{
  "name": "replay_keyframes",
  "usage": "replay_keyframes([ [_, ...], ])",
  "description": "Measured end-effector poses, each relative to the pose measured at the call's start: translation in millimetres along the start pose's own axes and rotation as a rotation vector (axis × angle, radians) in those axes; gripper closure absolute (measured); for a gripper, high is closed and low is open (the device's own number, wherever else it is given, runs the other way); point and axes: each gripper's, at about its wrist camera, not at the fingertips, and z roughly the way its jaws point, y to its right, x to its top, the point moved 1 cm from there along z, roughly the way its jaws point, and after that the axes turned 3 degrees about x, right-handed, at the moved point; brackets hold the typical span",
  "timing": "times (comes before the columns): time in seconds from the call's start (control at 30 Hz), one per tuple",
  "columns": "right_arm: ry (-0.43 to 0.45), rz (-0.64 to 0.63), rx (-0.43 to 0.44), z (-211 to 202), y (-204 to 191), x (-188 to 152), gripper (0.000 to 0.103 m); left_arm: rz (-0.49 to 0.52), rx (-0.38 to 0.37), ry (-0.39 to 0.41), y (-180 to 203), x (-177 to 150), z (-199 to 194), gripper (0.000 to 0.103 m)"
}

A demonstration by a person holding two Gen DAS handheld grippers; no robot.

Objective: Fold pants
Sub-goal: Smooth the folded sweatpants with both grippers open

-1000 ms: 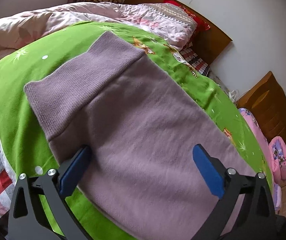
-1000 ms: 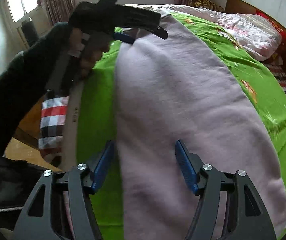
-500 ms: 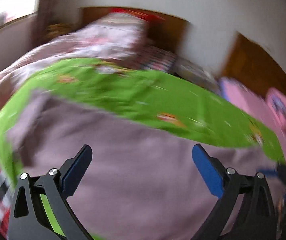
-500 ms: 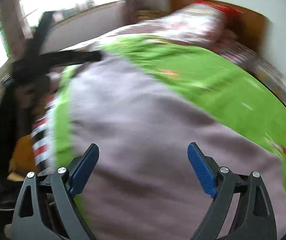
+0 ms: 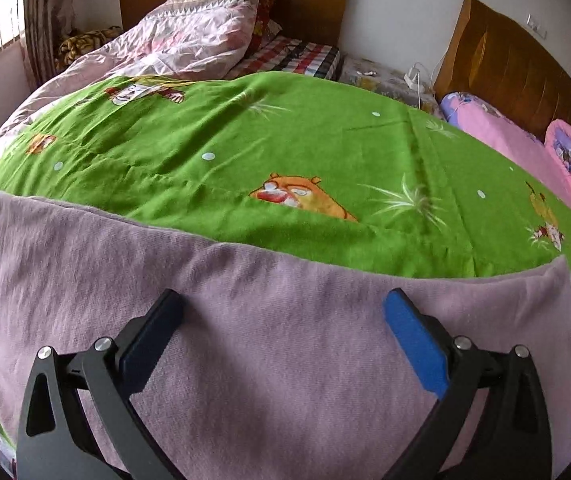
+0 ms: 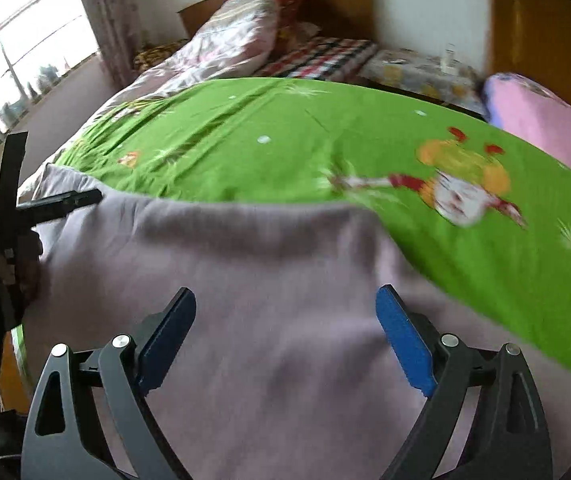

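Pants: mauve soft-knit pants [image 5: 269, 344] are lying flat across the near edge of the bed, on the green cartoon-print bedsheet [image 5: 285, 152], long side running left to right; already looking doubled leg-on-leg, judging by the single narrow band.
Left hand-held gripper: left hand-held gripper [image 5: 281, 340] is hovering over the pants with blue pads spread wide, nothing between them, no cloth pinched.
Right hand-held gripper: right hand-held gripper [image 6: 285, 334] is also standing wide apart above the pants, gripping nothing; view is blurring.
Other view: left hand-held gripper is showing at the far-left end of the pants in the right wrist view [image 6: 61, 202], with a dark-sleeved hand [image 6: 25, 256] behind it.
Step in hand: likely lining up for the next cross-fold, one end over the other.
Doing it well: each hand-held gripper is needing to take one corner of the same end, catching both layers, lifting evenly and carrying over so edges are matching; dragging low is risking rucking the sheet.
Fabric: fine ribbed knit, matte, limp, slightly fuzzy; likely stretching and sagging when lifted, so pinching deep is safer.
Sheet: thin woven cotton look, creasing lightly, bear and plant prints.
Surroundings: pale pink quilt [image 5: 189, 36] is bunching at the brown wooden headboard [image 5: 309, 4]; pink rolled bedding [image 5: 525, 148] is sitting at right.
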Motion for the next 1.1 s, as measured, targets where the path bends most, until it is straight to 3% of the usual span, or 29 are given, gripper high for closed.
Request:
replay_keyframes([
  [0.2, 0.009, -0.026, -0.047, -38, -6, -44, 0.015, 0.004, 0.018, 0.009, 3, -1, -2, 0.002],
  [0.3, -0.066, 0.032, -0.18, -35, 18, -68, 0.015, 0.007, 0.021, 0.008, 3, -1, -2, 0.002],
  [0.43, 0.044, 0.069, -0.183, -86, 24, -78, 0.015, -0.05, 0.092, 0.017, 3, -4, -14, 0.003],
  [0.47, 0.054, 0.062, -0.231, -102, 29, -83, 0.015, -0.08, 0.087, 0.022, 3, -5, -24, 0.003],
  [0.5, 0.05, 0.058, -0.267, -109, 34, -86, 0.015, -0.098, 0.011, 0.043, 8, -8, -40, 0.003],
  [0.57, 0.031, 0.073, -0.369, -125, 52, -98, 0.015, -0.053, -0.071, 0.085, 27, -12, -62, 0.002],
  [0.67, 0.001, 0.171, -0.436, -133, 89, -120, 0.014, 0.121, -0.121, 0.117, 71, -25, -79, 0.002],
  [0.73, -0.061, 0.248, -0.498, -125, 117, -139, 0.014, 0.227, -0.096, 0.104, 92, -36, -69, 0.002],
  [0.8, 0.03, 0.286, -0.4, -135, 126, -152, 0.012, 0.237, -0.051, 0.048, 98, -44, -48, 0.002],
  [0.97, -0.054, 0.223, -0.456, -134, 114, -143, 0.013, 0.154, -0.098, -0.012, 80, -39, -31, 0.002],
  [1.07, 0.005, 0.204, -0.517, -142, 93, -118, 0.012, 0.147, -0.091, -0.014, 77, -37, -27, 0.002],
  [1.1, 0.027, 0.193, -0.488, -141, 86, -111, 0.012, 0.167, -0.071, -0.008, 82, -38, -25, 0.002],
])
